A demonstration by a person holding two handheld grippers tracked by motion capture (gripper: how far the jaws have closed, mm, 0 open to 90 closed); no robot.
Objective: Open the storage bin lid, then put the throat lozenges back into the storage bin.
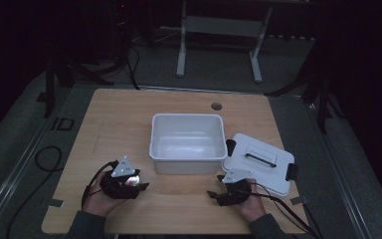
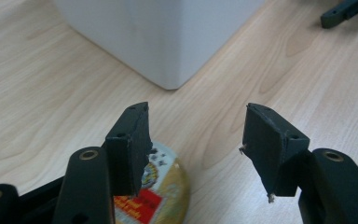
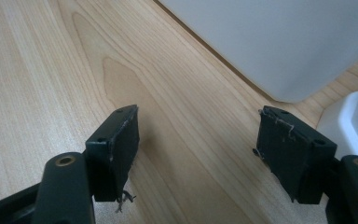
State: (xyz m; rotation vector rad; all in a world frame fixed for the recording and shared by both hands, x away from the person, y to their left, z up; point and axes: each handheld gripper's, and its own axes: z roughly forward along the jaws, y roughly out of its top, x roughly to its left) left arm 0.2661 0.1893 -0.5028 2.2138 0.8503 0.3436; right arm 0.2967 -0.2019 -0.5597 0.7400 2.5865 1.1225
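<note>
My left gripper (image 1: 140,185) (image 2: 198,119) hovers over the wooden table (image 1: 124,119) in front of the white bin's (image 1: 152,144) near-left corner. Its jaws stand open with nothing pressed between them. A small round thing with a red and yellow label (image 2: 168,186) lies on the table just beneath the left jaw, partly hidden by it. My right gripper (image 1: 215,193) (image 3: 199,116) sits near the front edge, between the bin and the white lid (image 1: 258,162). It is open over bare wood.
The bin (image 2: 168,42) is an open, empty-looking white tub at the table's middle. Its lid, with a black handle and black latches, lies flat to the bin's right. A round cable hole (image 1: 216,106) is behind the bin. Dark stands and cables surround the table.
</note>
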